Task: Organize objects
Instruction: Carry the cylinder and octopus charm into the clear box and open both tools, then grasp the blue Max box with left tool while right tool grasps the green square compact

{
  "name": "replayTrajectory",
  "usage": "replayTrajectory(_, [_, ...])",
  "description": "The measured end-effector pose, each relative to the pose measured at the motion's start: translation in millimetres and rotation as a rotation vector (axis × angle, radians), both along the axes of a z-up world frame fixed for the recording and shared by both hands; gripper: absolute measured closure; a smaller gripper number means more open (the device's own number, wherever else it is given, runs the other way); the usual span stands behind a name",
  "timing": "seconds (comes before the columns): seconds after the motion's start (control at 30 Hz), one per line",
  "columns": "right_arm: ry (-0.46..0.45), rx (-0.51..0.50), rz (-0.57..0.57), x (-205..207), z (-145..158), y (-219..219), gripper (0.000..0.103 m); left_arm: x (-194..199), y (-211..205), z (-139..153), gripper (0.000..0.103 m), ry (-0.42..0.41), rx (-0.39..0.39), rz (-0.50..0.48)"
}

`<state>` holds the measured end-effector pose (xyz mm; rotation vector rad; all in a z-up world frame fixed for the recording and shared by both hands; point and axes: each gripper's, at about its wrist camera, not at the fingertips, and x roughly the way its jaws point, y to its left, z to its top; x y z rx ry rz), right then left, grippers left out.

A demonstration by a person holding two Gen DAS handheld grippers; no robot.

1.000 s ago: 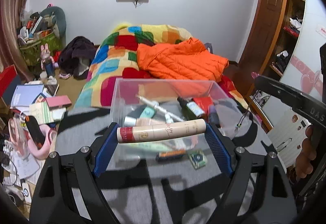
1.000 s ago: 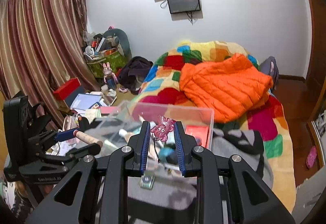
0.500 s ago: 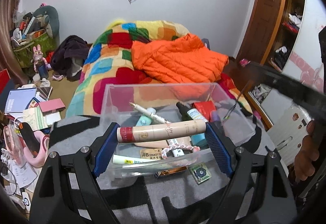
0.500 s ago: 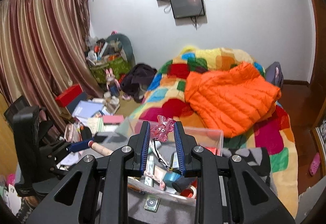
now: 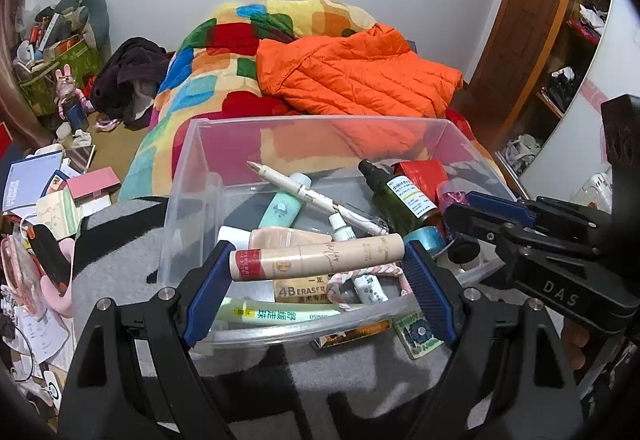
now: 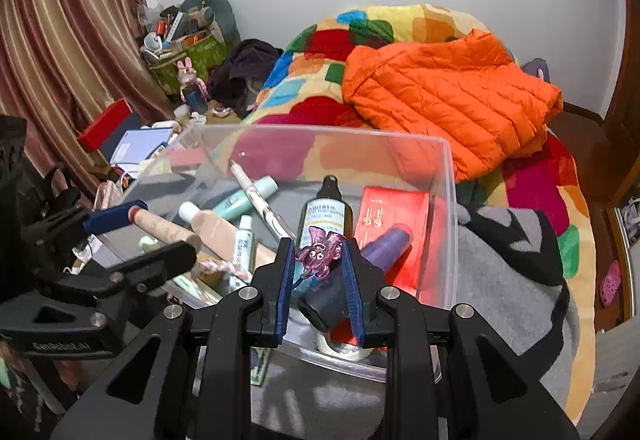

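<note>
Both grippers have dropped over the clear bin. Left gripper clamps a beige cosmetic tube endwise; right gripper pinches a pink charm, hiding items beneath. Bin walls crowd both.

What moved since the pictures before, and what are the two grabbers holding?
Both grippers came down over the clear plastic bin, which now looks bigger and nearer. The left gripper still clamps the beige cosmetic tube with a red end crosswise. The right gripper still pinches the small pink-purple charm. Nothing was let go; the bin's contents and the orange puffer jacket stayed put.
</note>
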<state>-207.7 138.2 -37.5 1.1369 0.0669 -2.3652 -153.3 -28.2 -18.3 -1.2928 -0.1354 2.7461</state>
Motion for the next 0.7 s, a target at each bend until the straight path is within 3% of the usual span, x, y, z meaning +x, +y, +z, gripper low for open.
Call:
replayTrajectory(0.1, [0.001,0.011,-0.001,1,0,0,0.081,2,0,2,0.018,-0.006,0.003,0.001])
replayTrajectory(0.27, [0.019,0.004,-0.016,8,9,4,0.065,10,0,14,0.014,0.023,-0.005,0.003])
replayTrajectory(0.53, [0.077,-0.033,-0.002,38,36,13,0.056,40,-6,48,0.009,0.121,-0.012,0.027])
replayTrajectory(0.7, [0.073,-0.016,0.035,64,30,6,0.053,62,-9,52,0.008,0.14,-0.019,0.036])
